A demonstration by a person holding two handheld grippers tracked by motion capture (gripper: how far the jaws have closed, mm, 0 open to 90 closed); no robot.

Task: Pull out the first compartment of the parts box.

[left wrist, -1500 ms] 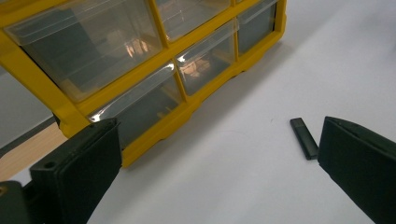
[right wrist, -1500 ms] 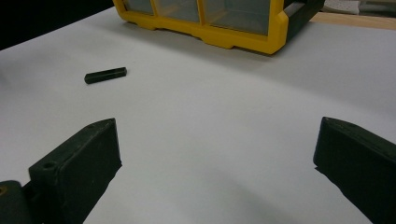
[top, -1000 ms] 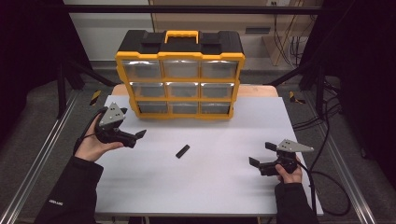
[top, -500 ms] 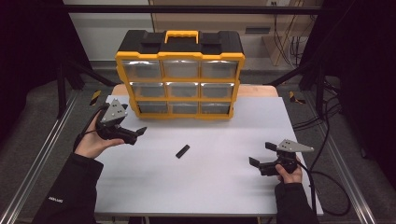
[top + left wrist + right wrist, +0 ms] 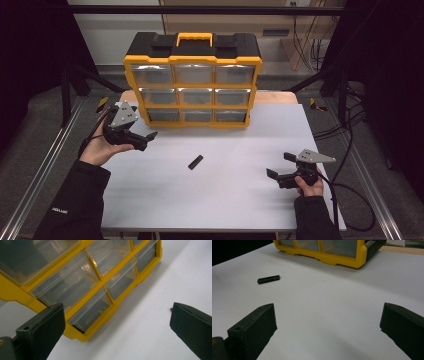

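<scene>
Standing at the back of the white table (image 5: 165, 200), a yellow and black drawer organiser (image 5: 192, 80) was seen in the high view, with three rows of three clear drawers facing the person and a yellow handle (image 5: 193, 37) on its black top. The left gripper (image 5: 146, 140) was held just in front of the organiser's lower left corner, near it but not touching, and its jaws were spread wide with nothing between them. In the left gripper view the same wide gap was shown, with the lower drawers (image 5: 90, 311) and the yellow frame seen behind the one jaw and bare table behind the other.

A small black bar (image 5: 195, 162) was seen lying flat on the table, roughly between the two grippers and well apart from both, slightly nearer the left one. It was untouched by either gripper. In the right gripper view the bar (image 5: 268, 279) was seen far ahead, off to the side of the jaws, with the organiser's lower edge (image 5: 329, 258) beyond it.

The right gripper (image 5: 280, 165) was held low over the table near its right side, gripped by the right hand (image 5: 310, 186). Its jaws were likewise wide apart and nothing was held.
</scene>
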